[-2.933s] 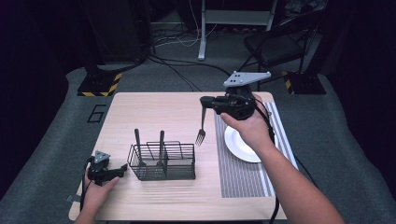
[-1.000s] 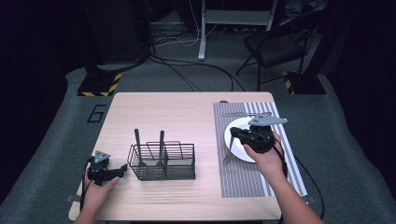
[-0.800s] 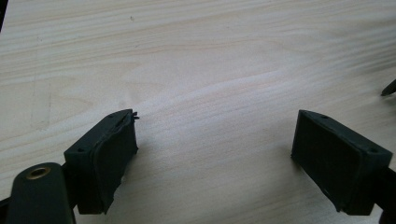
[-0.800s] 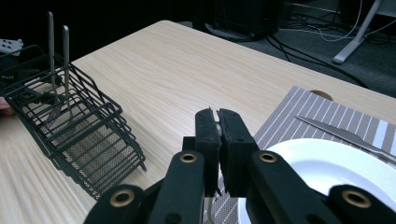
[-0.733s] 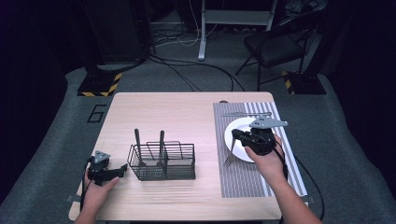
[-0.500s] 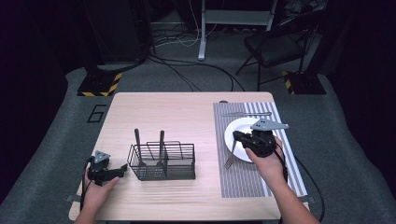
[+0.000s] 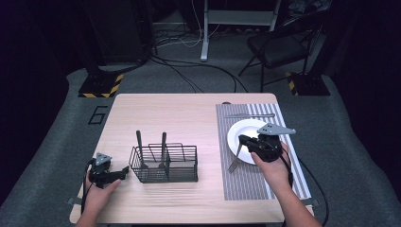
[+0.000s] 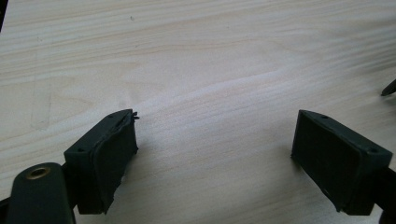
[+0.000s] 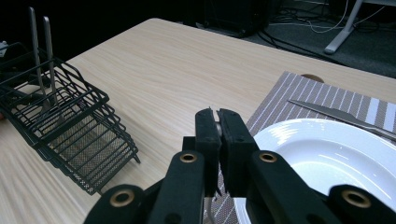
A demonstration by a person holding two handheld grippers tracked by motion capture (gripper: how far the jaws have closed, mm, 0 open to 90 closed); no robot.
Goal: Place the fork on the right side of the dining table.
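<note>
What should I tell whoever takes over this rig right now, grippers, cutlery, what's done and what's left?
Right gripper: shut on the fork, lowered at the plate's left edge over the striped placemat.
Left gripper: open, holding nothing, resting on the table left of the wire caddy.
Done: knife lies beyond the plate.
Left: release the fork; two utensils stand in the caddy.
</note>
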